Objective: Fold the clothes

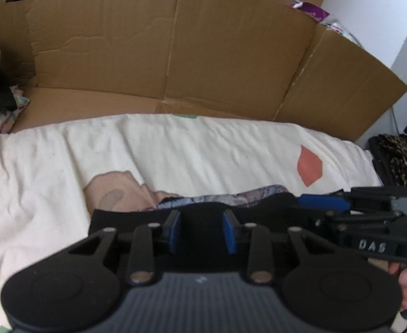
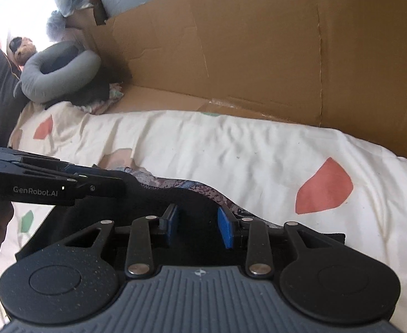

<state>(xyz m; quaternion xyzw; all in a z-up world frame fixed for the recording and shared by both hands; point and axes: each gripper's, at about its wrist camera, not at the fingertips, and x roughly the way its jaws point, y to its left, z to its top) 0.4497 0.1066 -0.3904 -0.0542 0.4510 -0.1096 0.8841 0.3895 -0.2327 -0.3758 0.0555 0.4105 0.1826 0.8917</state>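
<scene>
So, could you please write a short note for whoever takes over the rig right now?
Left gripper: open, over the black garment, nothing pinched.
Right gripper: open, beside it over the same garment.
Garment lies on the cream sheet, patterned inside showing along its far edge; cardboard behind.
Done: cannot tell how many folds are made.
Left: probably regrasp an edge and finish the fold.

Matt black cloth garment (image 1: 137,216) lies on a wrinkled cream cotton sheet (image 1: 203,149) before dull brown cardboard (image 1: 175,55).
</scene>
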